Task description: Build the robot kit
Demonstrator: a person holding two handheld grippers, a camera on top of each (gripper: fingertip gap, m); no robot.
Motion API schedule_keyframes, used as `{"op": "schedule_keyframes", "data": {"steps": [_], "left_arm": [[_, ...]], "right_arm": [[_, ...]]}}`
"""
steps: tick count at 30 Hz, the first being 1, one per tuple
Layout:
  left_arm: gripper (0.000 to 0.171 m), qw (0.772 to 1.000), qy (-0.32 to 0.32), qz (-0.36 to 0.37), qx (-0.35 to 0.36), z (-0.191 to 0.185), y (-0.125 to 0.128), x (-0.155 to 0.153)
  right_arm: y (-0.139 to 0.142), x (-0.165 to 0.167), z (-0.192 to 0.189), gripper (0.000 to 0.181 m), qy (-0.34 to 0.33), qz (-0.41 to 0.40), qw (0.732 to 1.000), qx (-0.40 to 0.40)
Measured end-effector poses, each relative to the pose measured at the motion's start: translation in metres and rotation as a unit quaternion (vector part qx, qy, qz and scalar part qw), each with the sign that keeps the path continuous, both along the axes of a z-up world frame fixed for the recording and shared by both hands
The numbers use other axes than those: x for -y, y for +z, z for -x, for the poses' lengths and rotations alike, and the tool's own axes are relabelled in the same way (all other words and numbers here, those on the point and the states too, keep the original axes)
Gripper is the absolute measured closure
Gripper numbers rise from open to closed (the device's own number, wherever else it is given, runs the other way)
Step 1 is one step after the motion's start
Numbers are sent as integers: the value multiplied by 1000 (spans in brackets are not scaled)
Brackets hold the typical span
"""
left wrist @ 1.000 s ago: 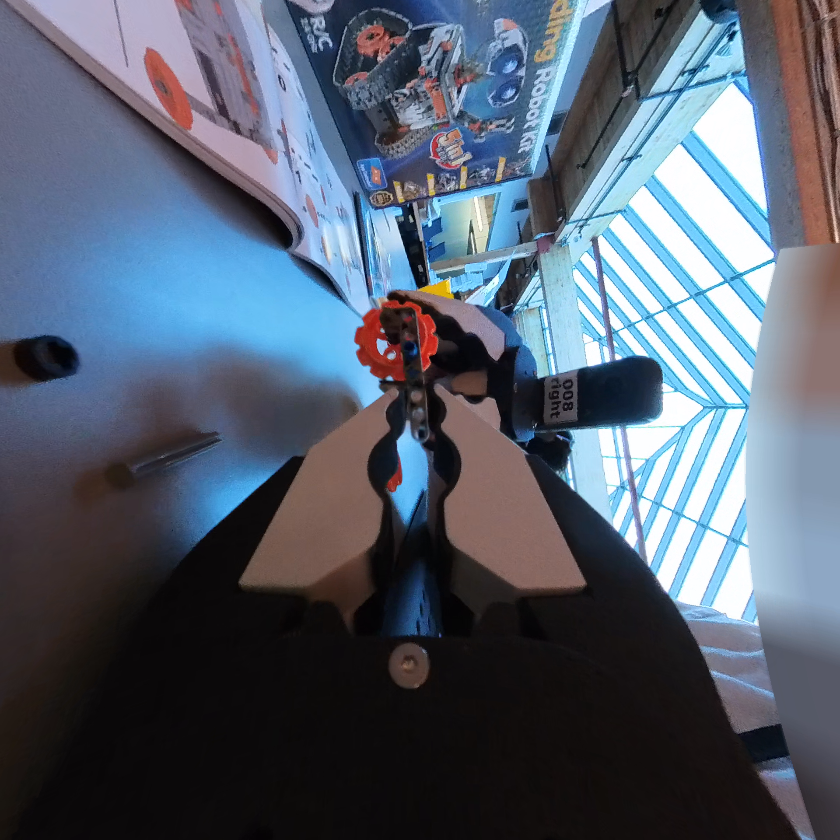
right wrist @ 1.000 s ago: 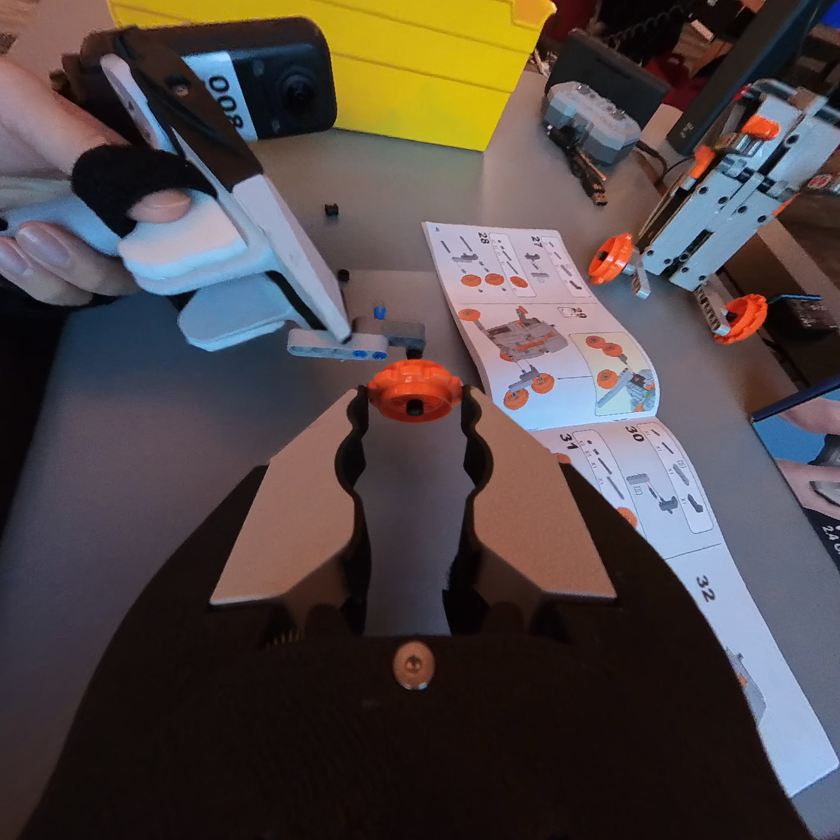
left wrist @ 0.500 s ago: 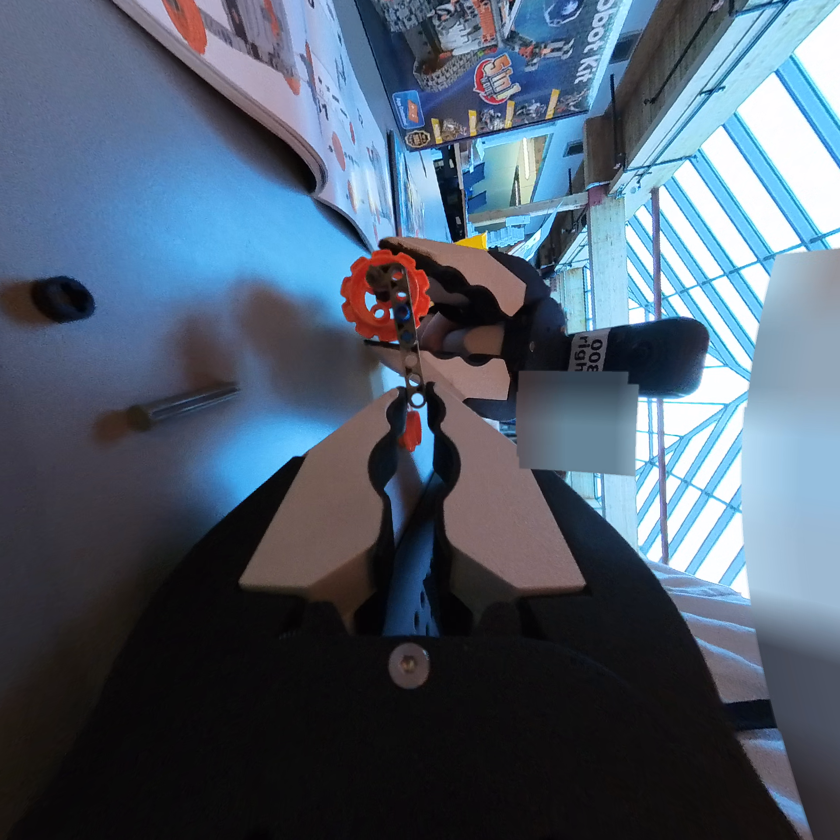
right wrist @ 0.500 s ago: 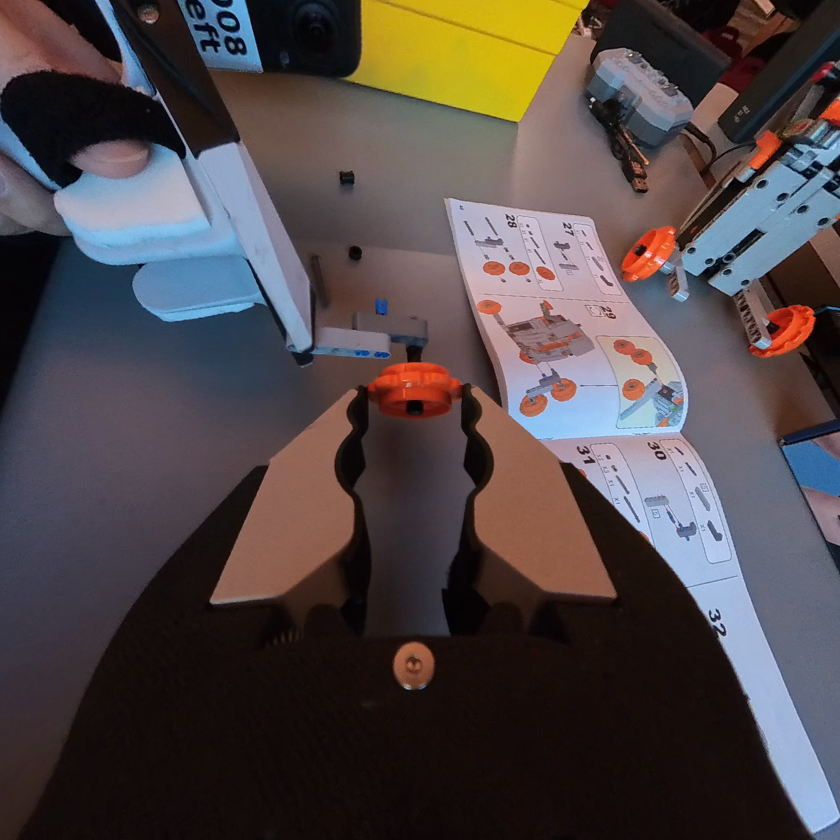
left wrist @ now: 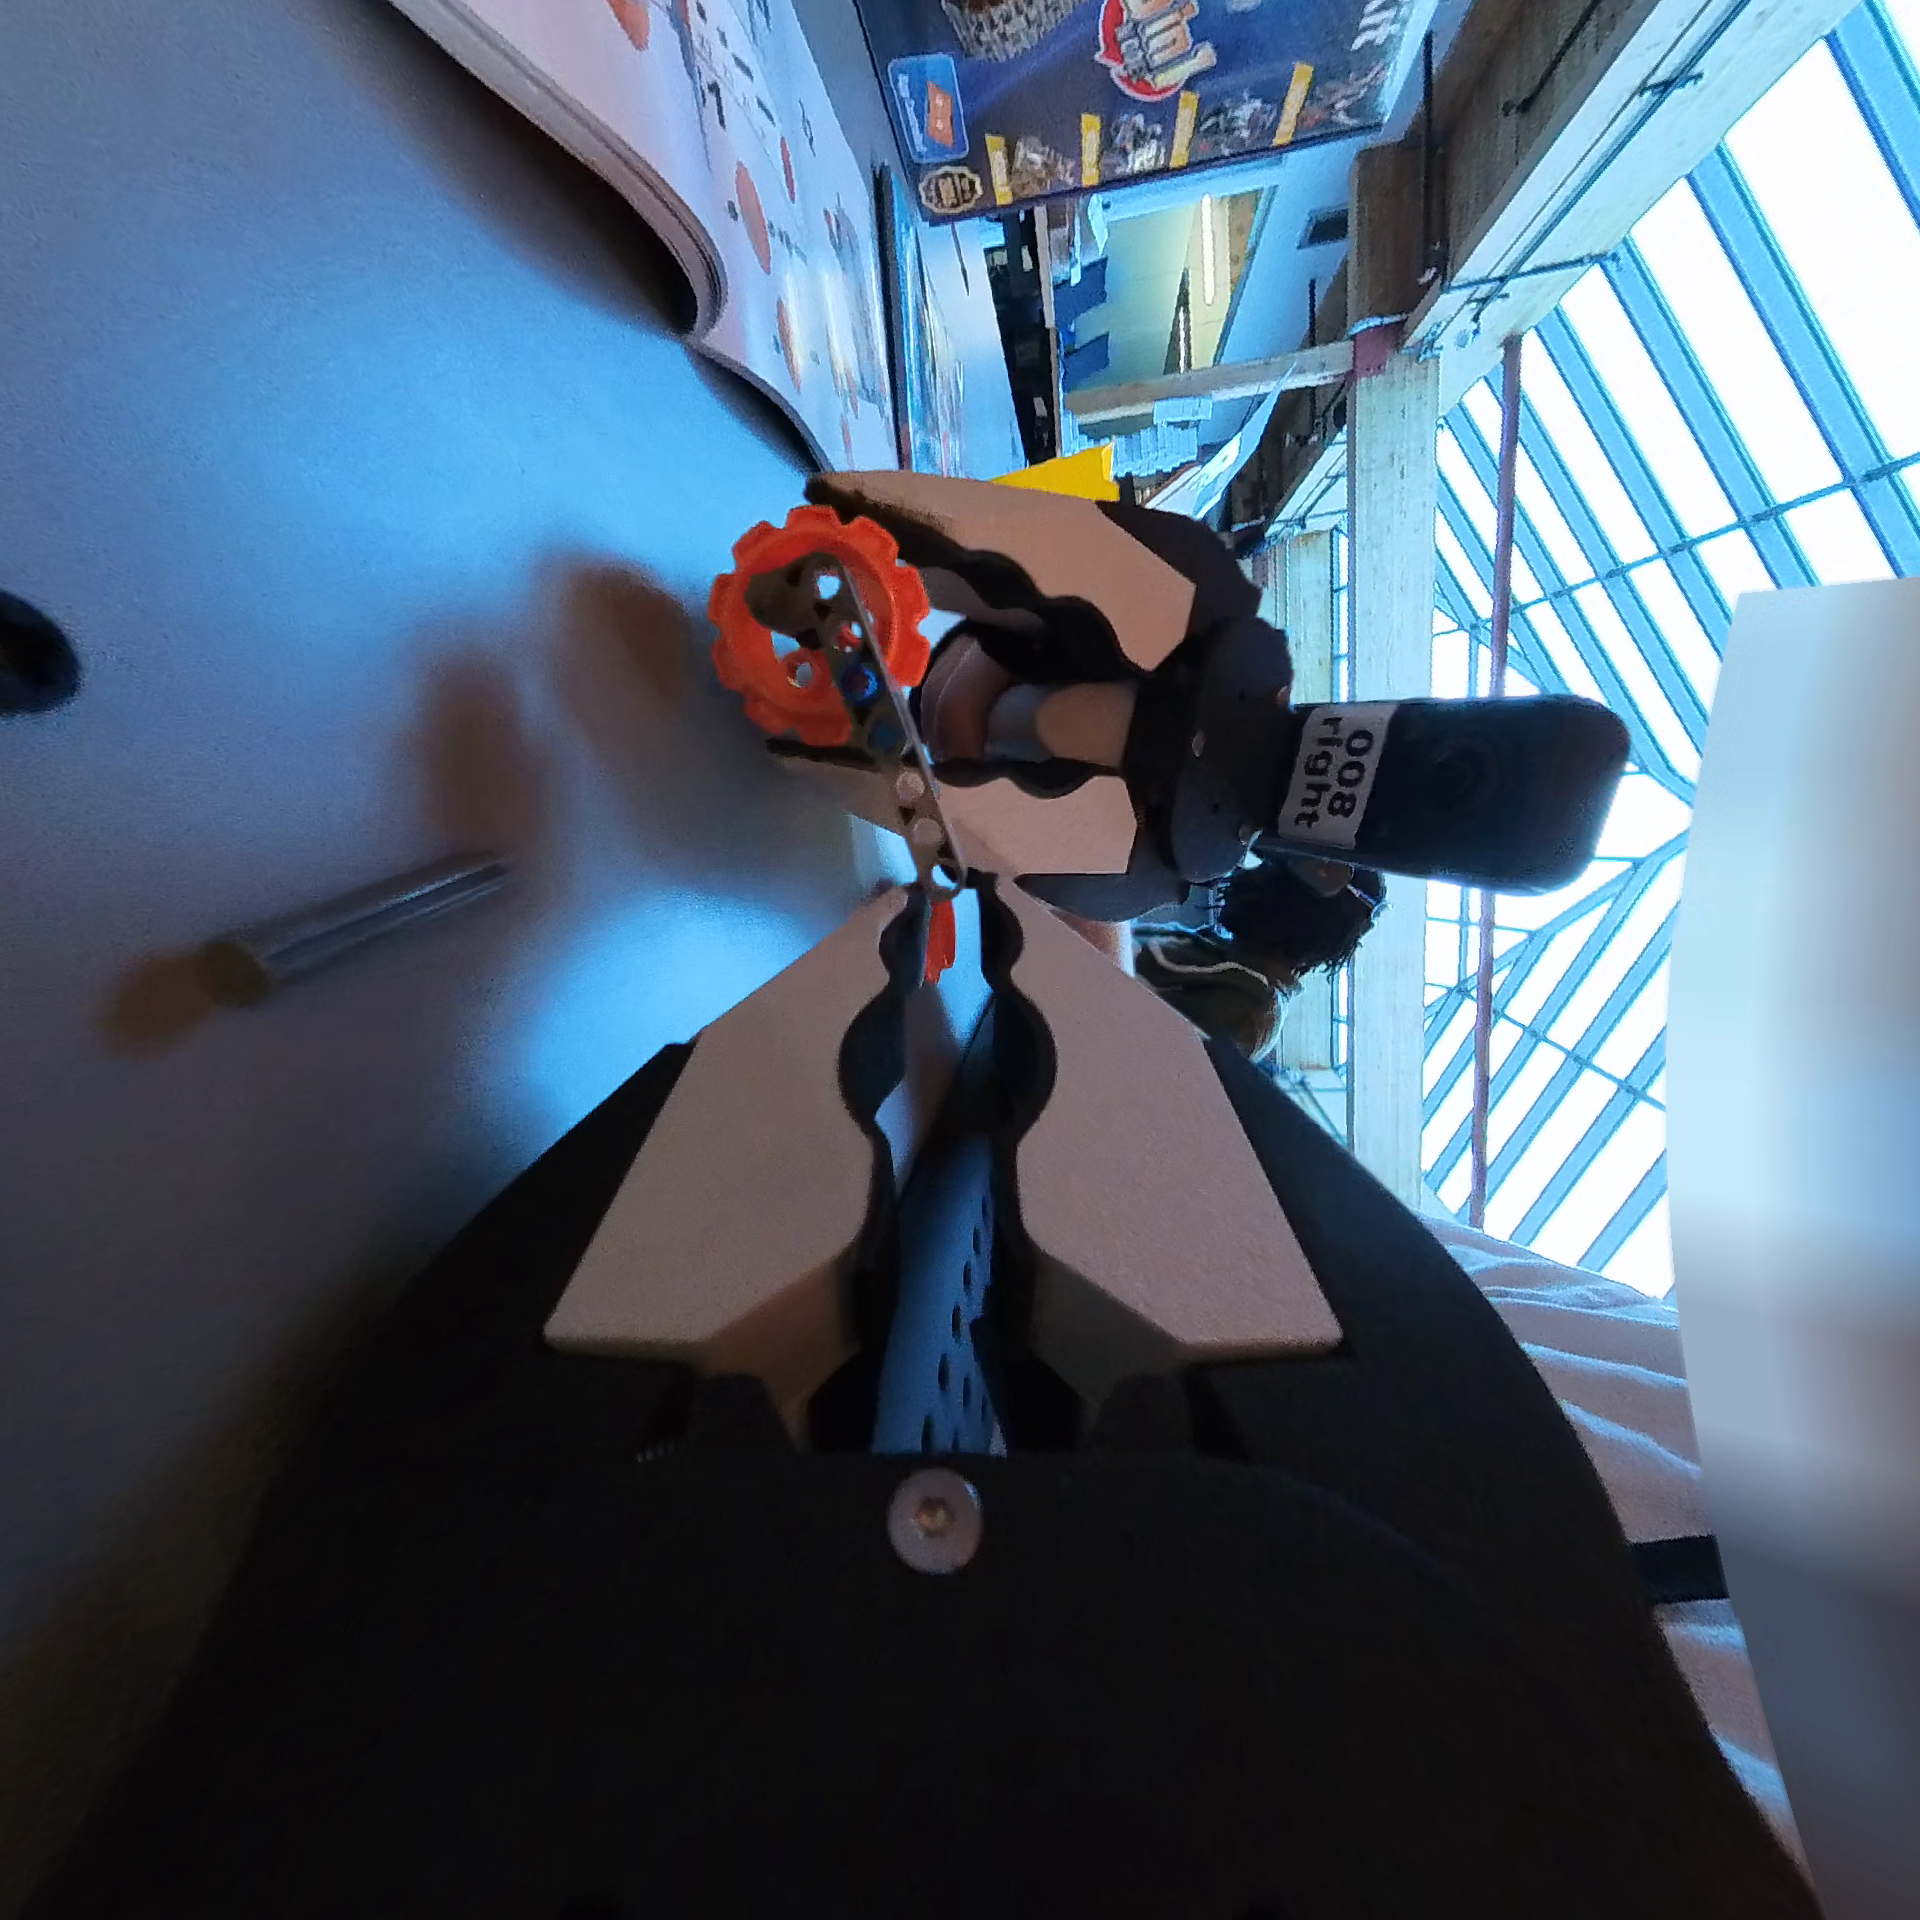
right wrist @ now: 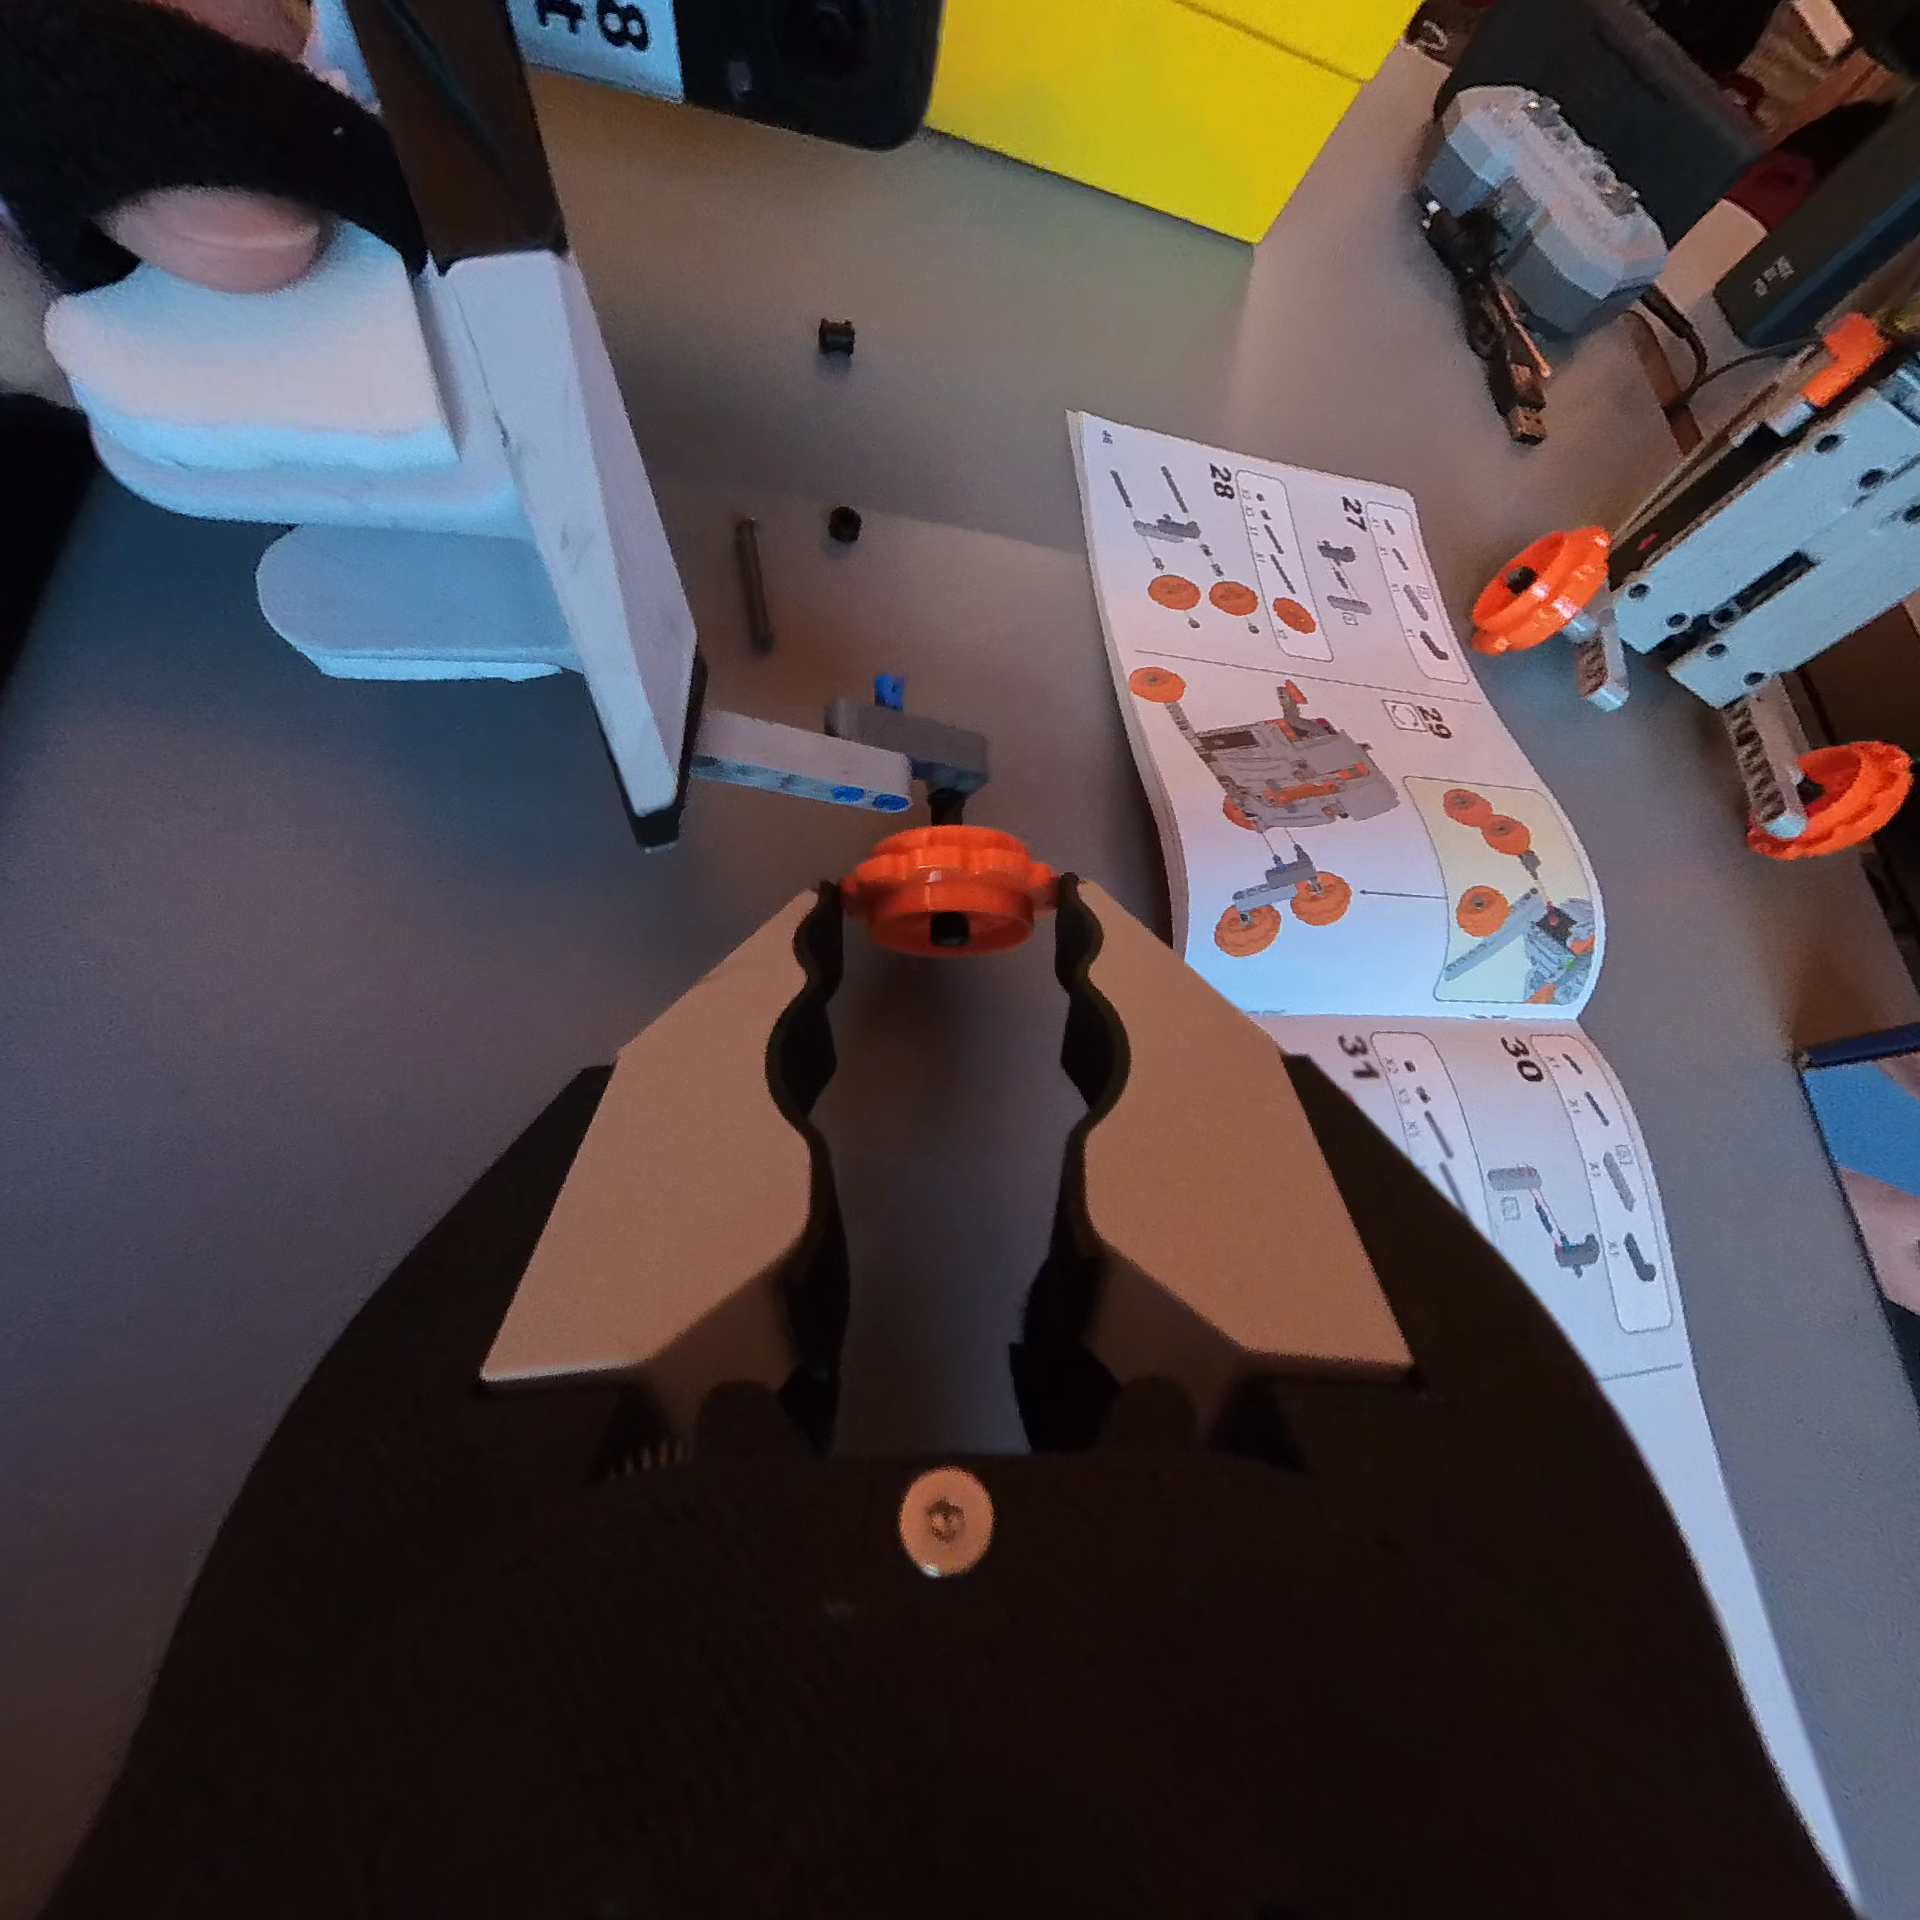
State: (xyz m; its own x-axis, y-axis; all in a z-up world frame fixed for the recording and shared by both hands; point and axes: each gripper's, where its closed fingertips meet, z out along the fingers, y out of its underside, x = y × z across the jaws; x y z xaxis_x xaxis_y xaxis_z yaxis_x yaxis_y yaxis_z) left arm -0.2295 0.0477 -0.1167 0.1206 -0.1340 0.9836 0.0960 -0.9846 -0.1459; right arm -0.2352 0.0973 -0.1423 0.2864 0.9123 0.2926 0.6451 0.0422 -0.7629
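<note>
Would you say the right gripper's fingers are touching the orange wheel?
Touching. In the right wrist view, the orange wheel sits pinched between both fingertips of the right gripper, its rim meeting each tip with no gap on either side.

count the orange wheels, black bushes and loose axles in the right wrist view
orange wheels: 3
black bushes: 2
loose axles: 1
total: 6
</note>
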Motion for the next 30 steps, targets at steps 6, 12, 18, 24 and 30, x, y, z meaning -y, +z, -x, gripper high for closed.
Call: {"op": "schedule_keyframes", "data": {"steps": [6, 12, 18, 24, 30], "left_arm": [[158, 999, -48, 10, -6, -5, -3, 11], [159, 995, -94, 10, -18, -5, -4, 24], [160, 992, -118, -18, -49, 5, -5, 40], [161, 985, -111, -70, -109, 19, -11, 50], [161, 983, -105, -91, -123, 30, -10, 54]], "right_arm": [[-2, 2, 3, 141, 43, -27, 999, 18], [-2, 3, 0, 141, 63, -47, 997, 21], [-2, 4, -1, 141, 72, -64, 995, 30], [-2, 7, -4, 135, 75, -86, 991, 65], [10, 12, -46, 135, 16, -97, 990, 104]]}}
